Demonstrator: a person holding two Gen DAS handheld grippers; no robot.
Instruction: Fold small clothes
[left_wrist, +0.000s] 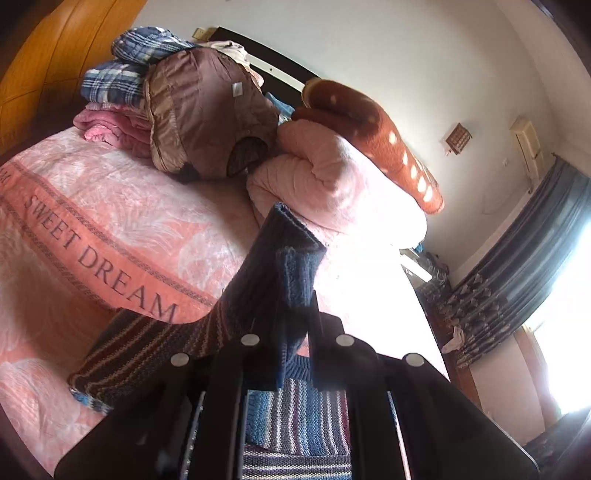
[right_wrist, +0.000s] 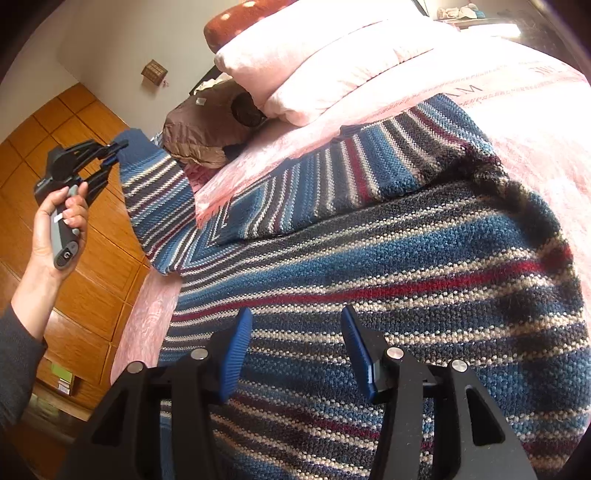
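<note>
A striped knitted sweater (right_wrist: 388, 266) in blue, white, grey and red lies spread on the pink bed. My right gripper (right_wrist: 295, 325) hovers just above its body, open, with nothing between the blue pads (right_wrist: 236, 350). My left gripper (left_wrist: 284, 314) is shut on the sweater's sleeve (left_wrist: 284, 266) near the plain blue cuff. From the right wrist view, the left gripper (right_wrist: 114, 151) is held up by a hand (right_wrist: 59, 225) beyond the bed's left side, with the sleeve (right_wrist: 159, 199) lifted off the bed and hanging down from it.
Pink "SWEET DREAM" bedspread (left_wrist: 110, 229) covers the bed. At the head lie a folded pink quilt (left_wrist: 325, 177), a red spotted pillow (left_wrist: 373, 125), a brown jacket (left_wrist: 207, 118) and plaid and pink folded bedding (left_wrist: 114, 81). Wooden wardrobe (right_wrist: 92, 258) stands left; curtains (left_wrist: 517, 266) right.
</note>
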